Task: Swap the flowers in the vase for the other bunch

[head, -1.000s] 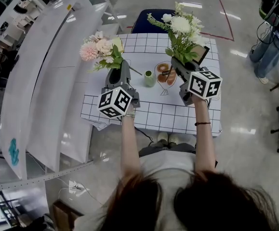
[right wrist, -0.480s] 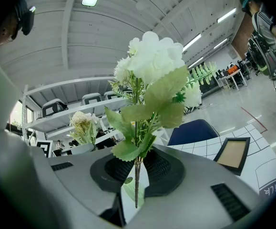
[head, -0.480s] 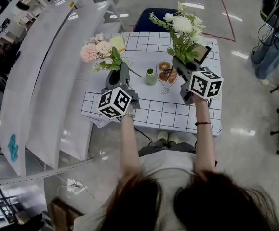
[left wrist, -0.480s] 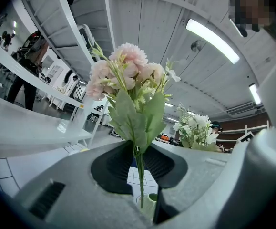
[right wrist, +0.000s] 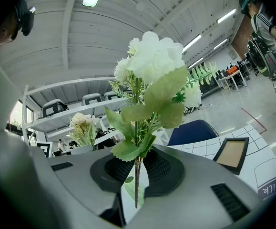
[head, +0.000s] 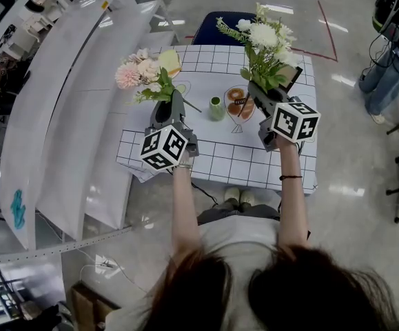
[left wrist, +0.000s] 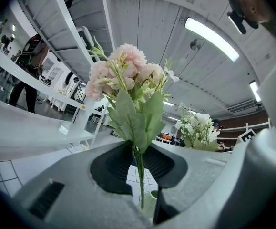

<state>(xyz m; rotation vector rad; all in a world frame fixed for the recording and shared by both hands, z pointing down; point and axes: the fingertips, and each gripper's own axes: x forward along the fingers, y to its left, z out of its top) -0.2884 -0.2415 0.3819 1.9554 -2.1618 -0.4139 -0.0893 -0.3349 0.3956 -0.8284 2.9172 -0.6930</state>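
- The vase (head: pixel 215 110) is seen standing empty near the middle of the table (head: pixel 220 165), between the two grippers, so the first half of the swap is judged to be done.
- Both bunches are held up off the table. Which one came out of the vase cannot be told.
- What is left, by this reading: the other bunch is to be lowered stem first into the vase, and the removed one is to be laid aside.
- The left gripper (head: pixel 165 107) is clamped on the thin stem of the pink bunch (head: pixel 142 69), which is pinched between the ribbed pads with the stem's end hanging below them.
- The right gripper (head: pixel 261 96) is clenched in the same way on the stem of the white bunch (head: pixel 264 38).
- The pink bunch is made up of pale pink round blooms with small cream sprigs and broad green leaves, and it is held upright to the left of the vase.
- The white bunch is fuller and taller, with white blooms, fern-like sprigs and large leaves. It is held upright to the right of the vase, above the table's far right part.
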